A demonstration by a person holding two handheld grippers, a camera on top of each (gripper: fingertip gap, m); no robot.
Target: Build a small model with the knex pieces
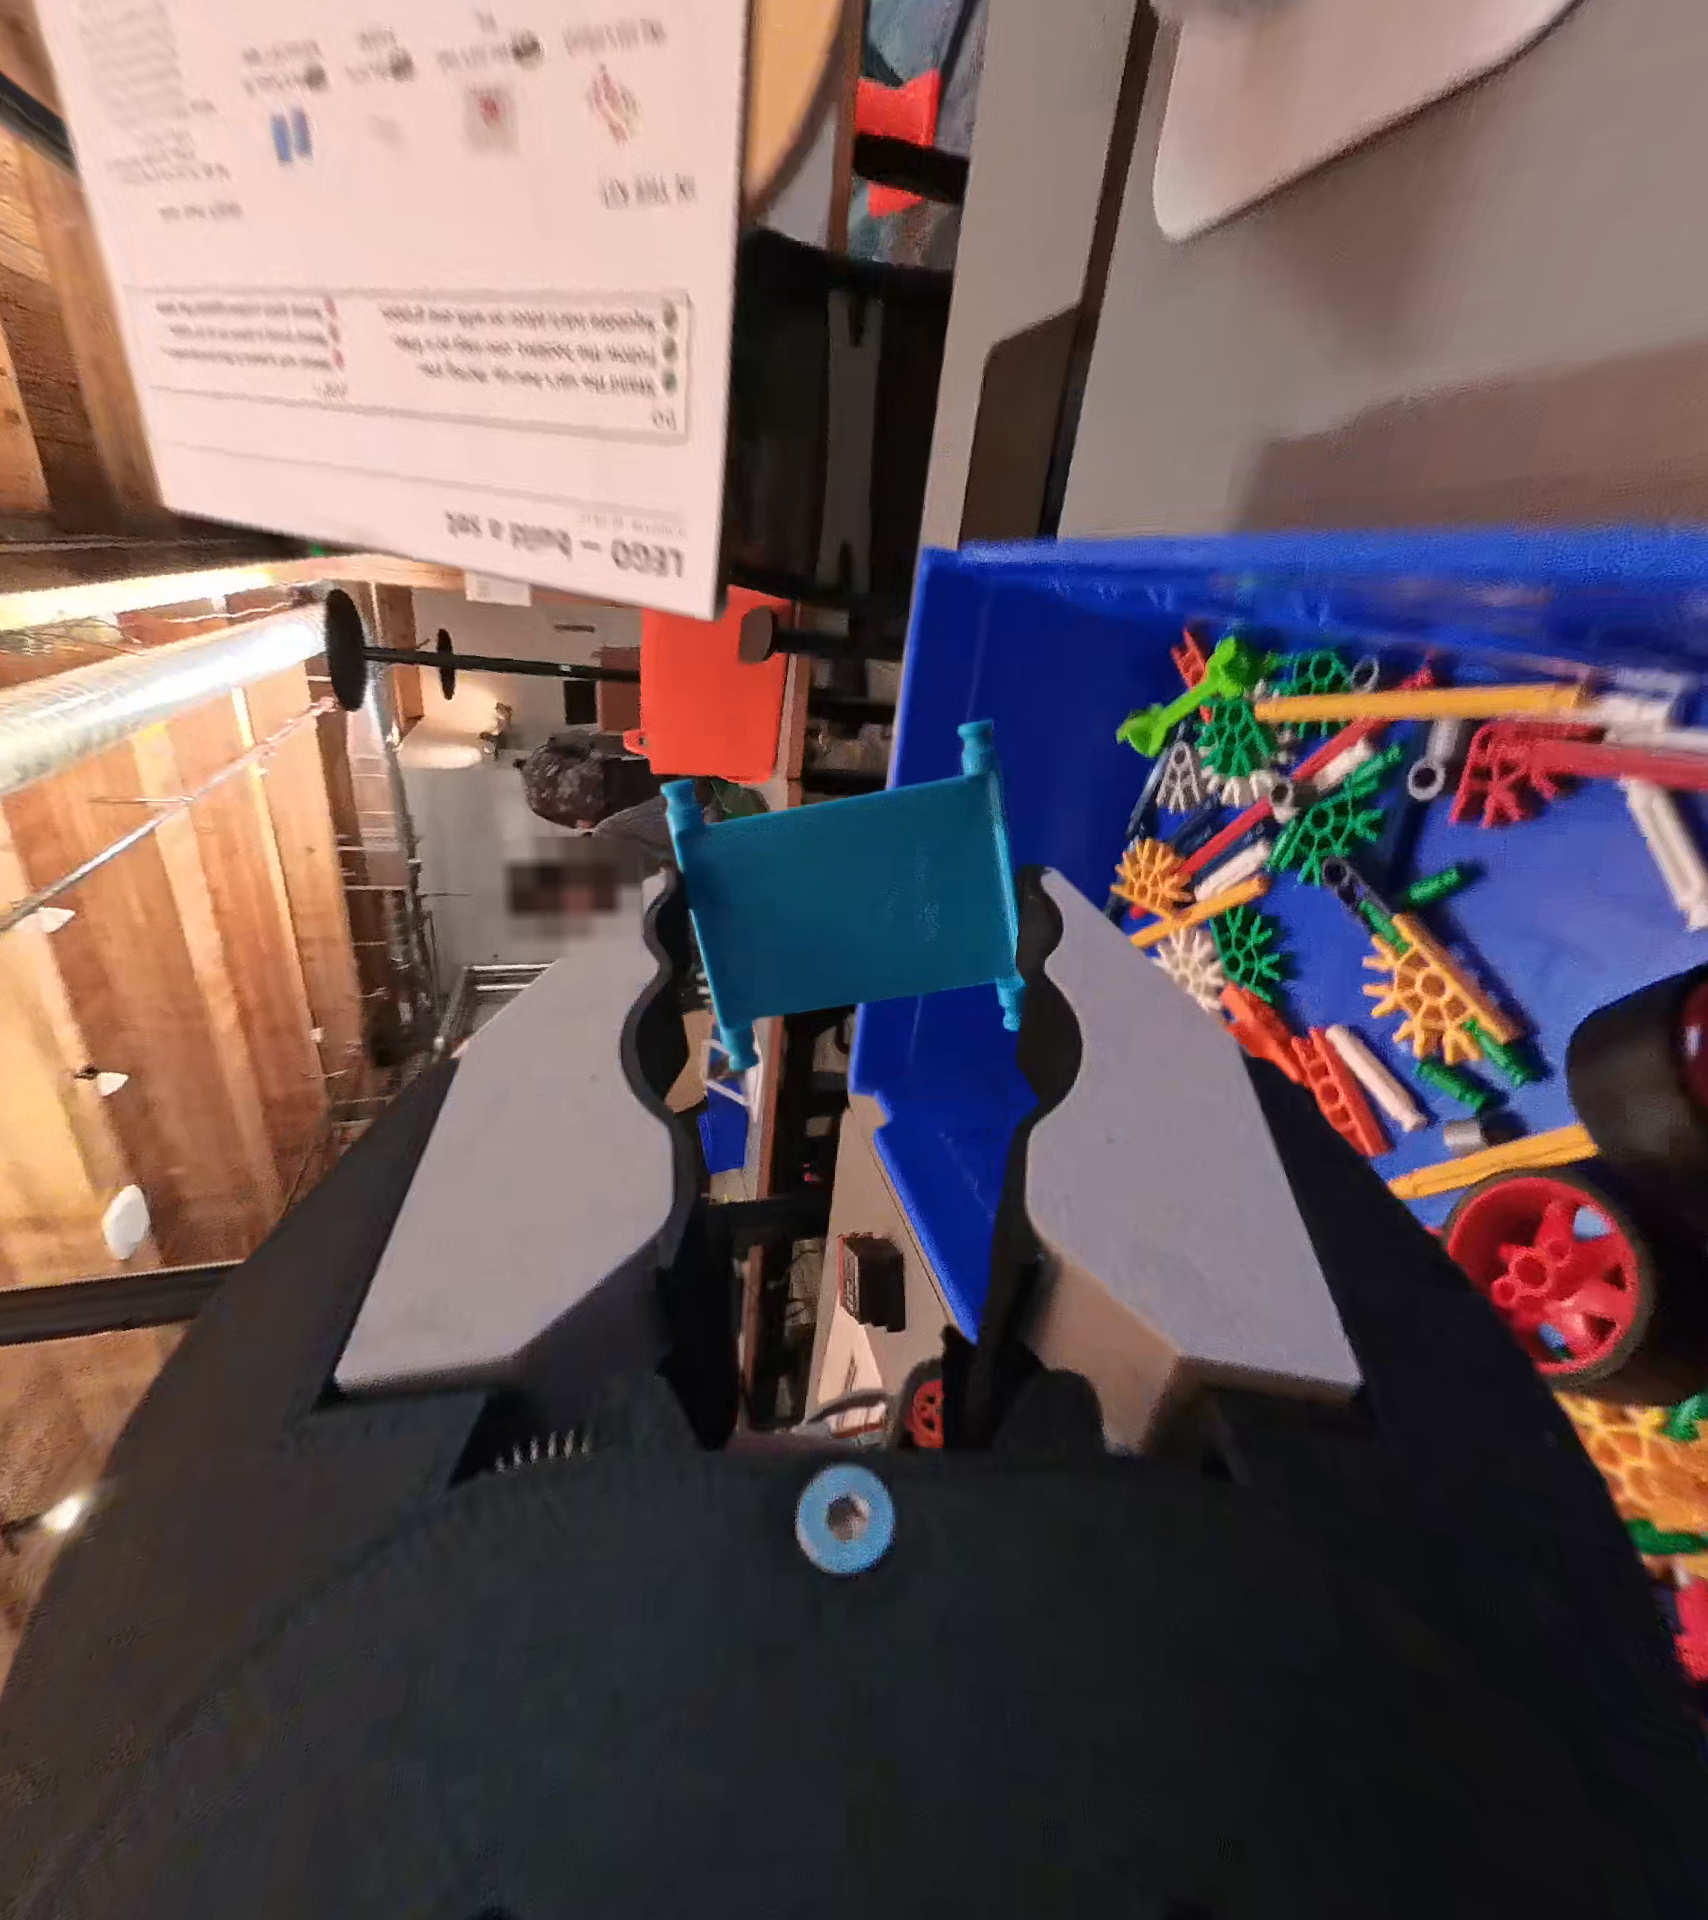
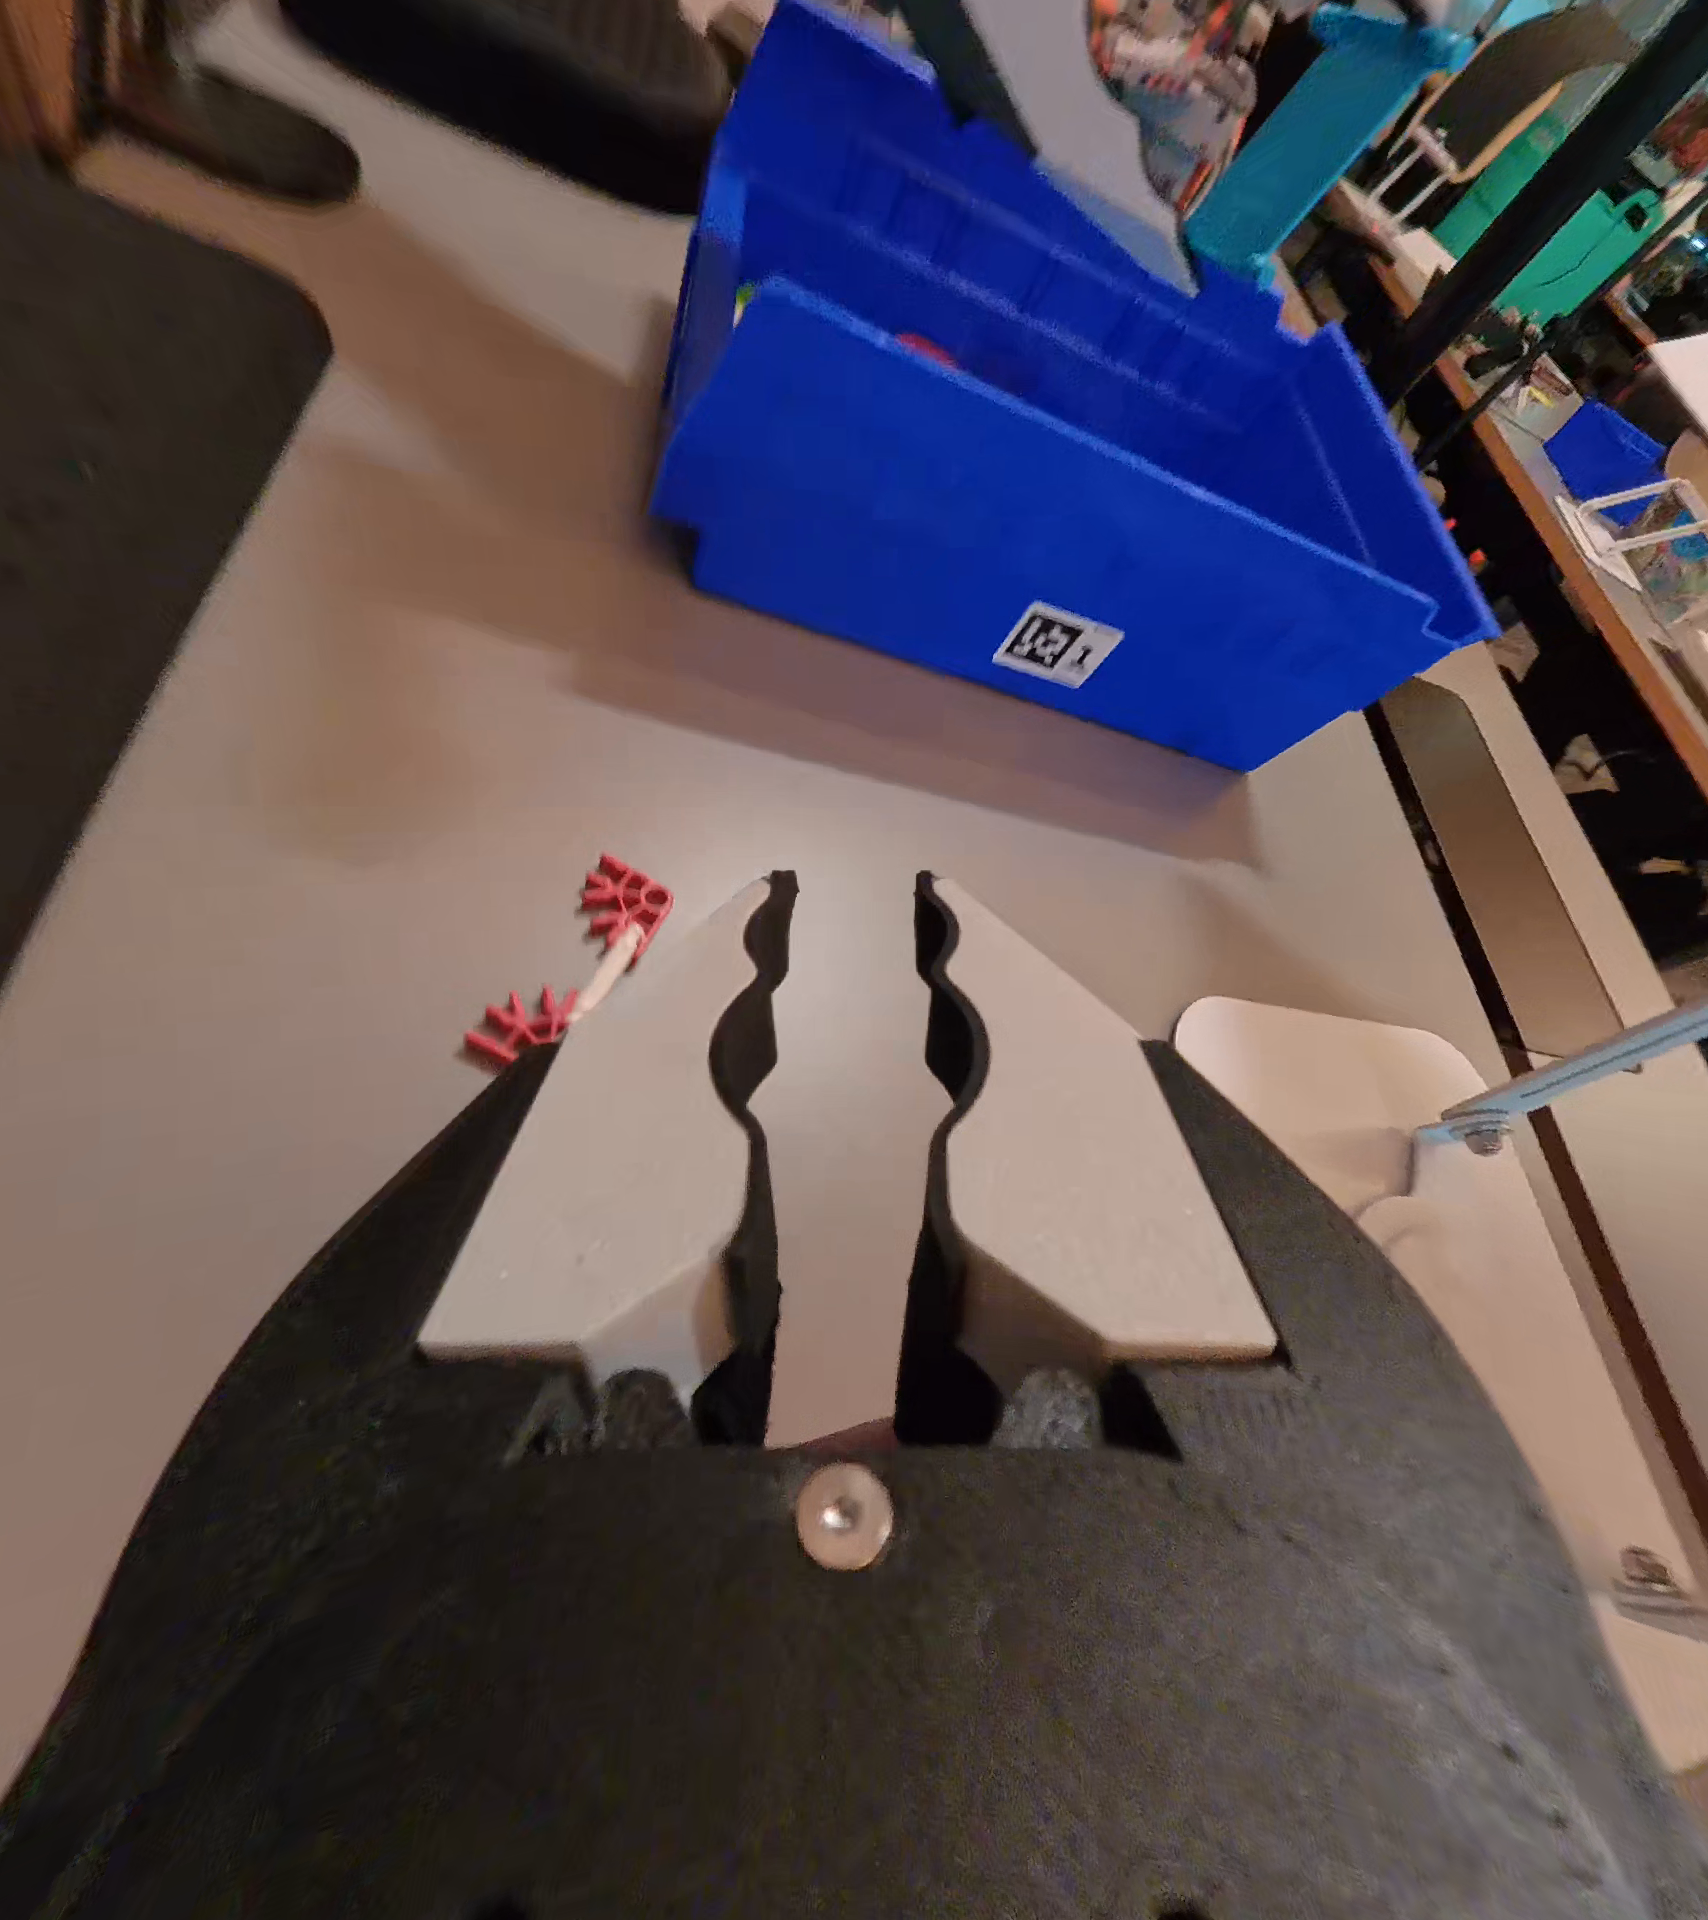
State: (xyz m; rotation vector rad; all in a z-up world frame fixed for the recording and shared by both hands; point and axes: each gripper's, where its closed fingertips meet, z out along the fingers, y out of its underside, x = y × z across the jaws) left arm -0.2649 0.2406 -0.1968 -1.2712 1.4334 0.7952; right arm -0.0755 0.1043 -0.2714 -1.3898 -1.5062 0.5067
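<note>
A pale grey table (image 2: 330, 665) carries everything. Ahead of the right claw's tips, well apart from them, a blue bin (image 2: 985, 520) stands on it, a small black-and-white square tag on the wall that faces the claw. Just beside the claw's left finger, on the bare top, lies a small red-and-white toy piece (image 2: 575, 982): two red spoked connectors joined by a short white rod. Far to the claw's left a dark mat (image 2: 50, 499) covers that side of the table.
</note>
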